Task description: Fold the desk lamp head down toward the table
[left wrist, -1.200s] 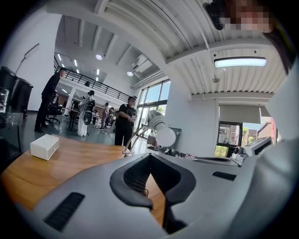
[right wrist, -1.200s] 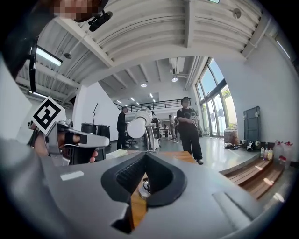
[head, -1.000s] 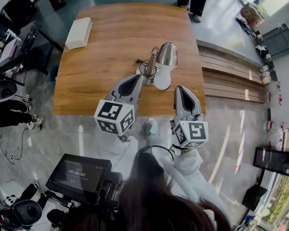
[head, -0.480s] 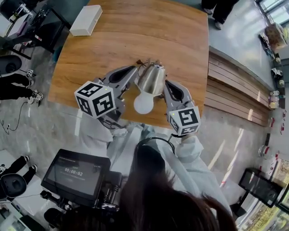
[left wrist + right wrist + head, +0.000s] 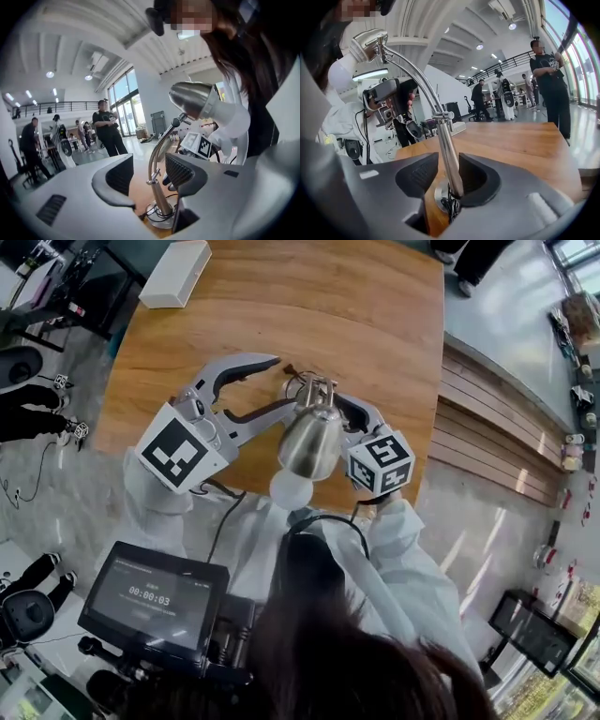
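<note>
The desk lamp stands near the front edge of the wooden table (image 5: 375, 324), its chrome head (image 5: 309, 442) and white bulb (image 5: 291, 488) leaning toward me. My left gripper (image 5: 279, 382) reaches in from the left. Its jaws have just been opening and now stand wide apart, the thin lamp post (image 5: 157, 164) between them, untouched. My right gripper (image 5: 446, 176) comes from the right, partly hidden under the lamp head in the head view. Its jaws have also just been opening. They straddle the lower post (image 5: 447, 154) above the round base (image 5: 440, 192), and only the right pad is close to it.
A white box (image 5: 175, 273) lies at the table's far left corner. A black cord (image 5: 450, 206) coils at the lamp base. A monitor (image 5: 155, 596) sits below my left arm. Wooden slats (image 5: 478, 427) run along the table's right side. People stand in the hall beyond.
Both grippers were shut at the table's front edge. They moved in to either side of the lamp and opened around its post. The left gripper has rolled.
</note>
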Motion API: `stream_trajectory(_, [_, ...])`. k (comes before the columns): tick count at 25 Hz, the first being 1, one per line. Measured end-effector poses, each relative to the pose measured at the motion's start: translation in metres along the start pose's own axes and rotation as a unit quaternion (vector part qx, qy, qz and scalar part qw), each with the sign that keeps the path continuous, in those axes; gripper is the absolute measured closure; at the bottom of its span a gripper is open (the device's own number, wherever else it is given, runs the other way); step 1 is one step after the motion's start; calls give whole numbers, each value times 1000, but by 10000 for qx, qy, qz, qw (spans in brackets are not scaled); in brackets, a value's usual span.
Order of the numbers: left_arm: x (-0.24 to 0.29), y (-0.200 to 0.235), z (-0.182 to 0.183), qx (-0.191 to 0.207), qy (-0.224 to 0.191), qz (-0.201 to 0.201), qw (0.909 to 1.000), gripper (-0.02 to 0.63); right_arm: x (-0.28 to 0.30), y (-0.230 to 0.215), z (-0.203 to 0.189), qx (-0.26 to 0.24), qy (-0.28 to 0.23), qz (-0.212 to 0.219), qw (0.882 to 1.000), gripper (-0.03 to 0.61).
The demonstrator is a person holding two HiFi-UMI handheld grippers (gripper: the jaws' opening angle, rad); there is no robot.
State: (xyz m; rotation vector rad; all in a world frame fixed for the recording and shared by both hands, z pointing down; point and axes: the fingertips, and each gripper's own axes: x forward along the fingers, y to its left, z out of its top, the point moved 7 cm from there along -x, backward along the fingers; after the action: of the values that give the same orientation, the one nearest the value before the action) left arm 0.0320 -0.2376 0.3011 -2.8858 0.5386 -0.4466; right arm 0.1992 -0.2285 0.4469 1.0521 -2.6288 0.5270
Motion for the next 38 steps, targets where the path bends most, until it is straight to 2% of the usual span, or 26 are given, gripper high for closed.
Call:
stream_trajectory(2, [5,0,4,512,-39,-23,9987,413,7,1,4,-132,-12,99,9999,466])
stream_trajectory(4, [11,-2,8,782,-165,-113,9967,413,11,2,8,-266,-5,188,9995,465])
stream_trajectory(9, [23,-16,17,737,-415,-591,9947,413,15,5,9,-389,86,282,9988,463])
stream_trajectory(12, [25,-25,19,950,-352,-763,9919,419,16,6,8,-418,103,221,9988,465])
stream_trajectory(14, [24,-27,20,1128,-368,-684,9906,474,15,6,8,-396,111,213,9989,468])
stream_trajectory(16, [24,-26,21,1296,-410,-517,9894,557,14,6,7,-353,111,207,9991,468])
stream_trajectory(22, [26,-29,23,2004,-282,-241,9790,581,14,4,6,-275,129,158,9994,466])
stream_trajectory(32, [25,-35,22,2306,-261,-258,9724,584,13,3,5,-113,133,223,9996,463])
stream_trajectory(38, [20,-56,11,3118,-11,-393,9493,575,14,-2,4,34,129,308,9994,463])
